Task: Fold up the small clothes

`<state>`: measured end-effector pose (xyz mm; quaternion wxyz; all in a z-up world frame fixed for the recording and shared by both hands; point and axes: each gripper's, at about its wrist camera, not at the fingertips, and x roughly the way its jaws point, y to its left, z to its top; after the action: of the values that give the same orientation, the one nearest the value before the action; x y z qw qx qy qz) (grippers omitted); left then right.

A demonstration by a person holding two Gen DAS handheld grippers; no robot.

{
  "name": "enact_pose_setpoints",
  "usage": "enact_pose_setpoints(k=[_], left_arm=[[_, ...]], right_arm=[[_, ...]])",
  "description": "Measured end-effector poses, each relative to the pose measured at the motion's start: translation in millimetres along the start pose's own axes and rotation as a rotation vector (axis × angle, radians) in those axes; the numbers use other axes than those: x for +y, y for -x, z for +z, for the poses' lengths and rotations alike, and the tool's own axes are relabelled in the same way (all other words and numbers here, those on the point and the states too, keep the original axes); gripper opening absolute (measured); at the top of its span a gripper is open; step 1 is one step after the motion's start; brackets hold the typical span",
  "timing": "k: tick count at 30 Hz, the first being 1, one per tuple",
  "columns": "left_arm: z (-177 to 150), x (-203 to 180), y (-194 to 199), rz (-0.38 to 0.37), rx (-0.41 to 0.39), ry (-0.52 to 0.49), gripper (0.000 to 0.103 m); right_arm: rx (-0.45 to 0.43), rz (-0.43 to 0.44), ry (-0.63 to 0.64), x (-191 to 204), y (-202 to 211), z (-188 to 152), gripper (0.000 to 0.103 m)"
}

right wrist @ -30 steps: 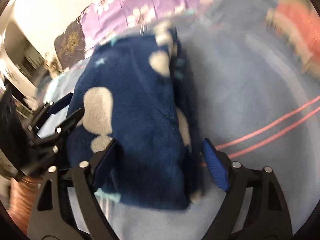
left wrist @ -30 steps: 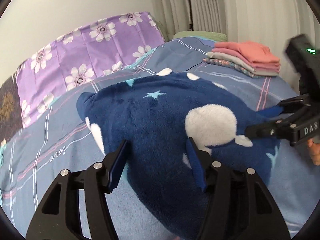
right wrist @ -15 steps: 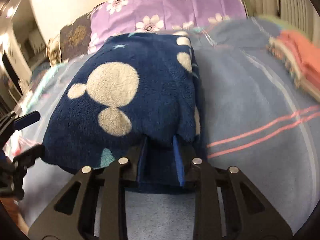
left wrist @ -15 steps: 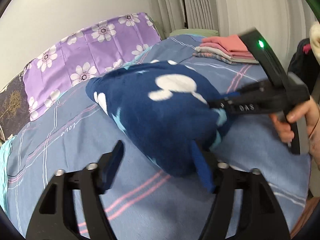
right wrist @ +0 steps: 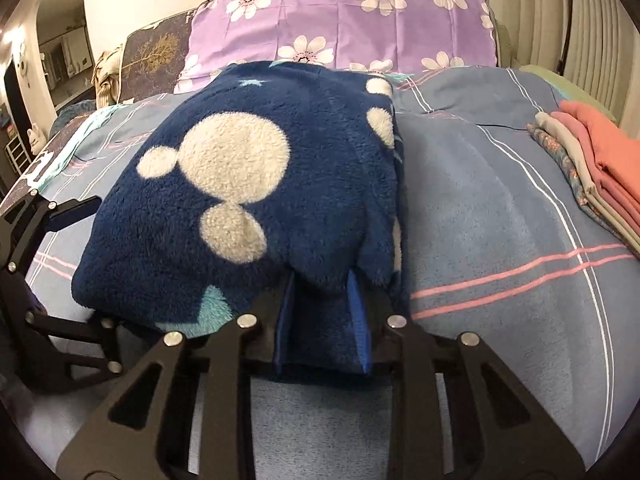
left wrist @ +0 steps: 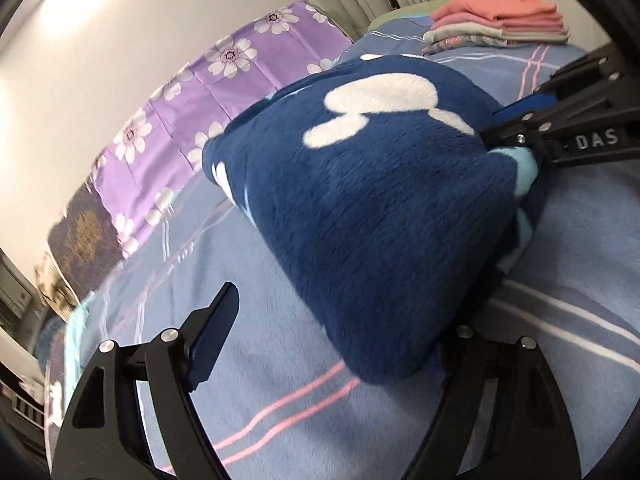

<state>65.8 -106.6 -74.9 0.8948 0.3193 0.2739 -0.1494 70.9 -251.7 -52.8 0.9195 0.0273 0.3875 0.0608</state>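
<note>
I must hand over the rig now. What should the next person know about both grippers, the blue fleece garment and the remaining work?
Right gripper: shut on the near edge of the blue fleece garment.
Left gripper: open, its jaws have just been opening; it holds nothing, though the garment's corner lies over its right finger.
The garment is folded into a thick bundle on the blue bed cover.
The stack of folded clothes lies apart, to the right.
Left to do: probably move the bundle to the stack and release.
</note>
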Motion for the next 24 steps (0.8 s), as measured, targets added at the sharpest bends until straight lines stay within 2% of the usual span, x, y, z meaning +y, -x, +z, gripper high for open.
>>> enact_pose_setpoints(k=[3,5,7,8,10,11,12,15,16,18,19,21,23,24], left_arm=[[4,0,11,-0.031,0.004,0.008,0.076],[4,-1,30,-0.114,-0.002,0.009,0.062],[5,4,52,-0.190,-0.044,0.008,0.055],[9,10,67,-0.219,-0.082,0.017,0.055],[20,28,87,-0.230,-0.161,0.065,0.055],[26,35,91,-0.232,-0.199,0.100,0.055],[31,43,90,-0.234,-0.227,0.130,0.055],[52,61,56,-0.271,-0.210,0.220,0.055],[58,64,40,-0.299,-0.191,0.246,0.055],[63,57,-9,-0.419,-0.078,0.270,0.057],[59,46,-32,-0.418,-0.037,0.257,0.061],[52,29,-27,-0.357,-0.107,0.209,0.061],[53,15,-20,-0.280,-0.109,0.155,0.062],[53,12,-19,-0.265,-0.106,0.143,0.062]], right_arm=[[-0.006,0.013,-0.017,-3,2,0,0.027],[-0.020,0.023,-0.025,-6,5,0,0.027],[-0.025,0.043,-0.042,-9,10,-1,0.028],[-0.028,0.054,-0.056,-11,14,-1,0.032],[-0.035,0.098,-0.124,-19,26,0,0.045],[-0.038,0.107,-0.148,-21,30,0,0.060],[-0.043,0.090,-0.187,-26,39,0,0.068],[-0.043,0.066,-0.218,-31,56,-8,0.068],[-0.039,0.070,-0.233,-33,59,-12,0.068],[-0.019,0.111,-0.299,-40,66,-23,0.068],[-0.006,0.142,-0.343,-45,68,-29,0.069],[0.035,0.225,-0.453,-56,65,-44,0.073],[0.080,0.290,-0.528,-63,56,-53,0.074],[0.106,0.322,-0.562,-65,48,-54,0.074]])
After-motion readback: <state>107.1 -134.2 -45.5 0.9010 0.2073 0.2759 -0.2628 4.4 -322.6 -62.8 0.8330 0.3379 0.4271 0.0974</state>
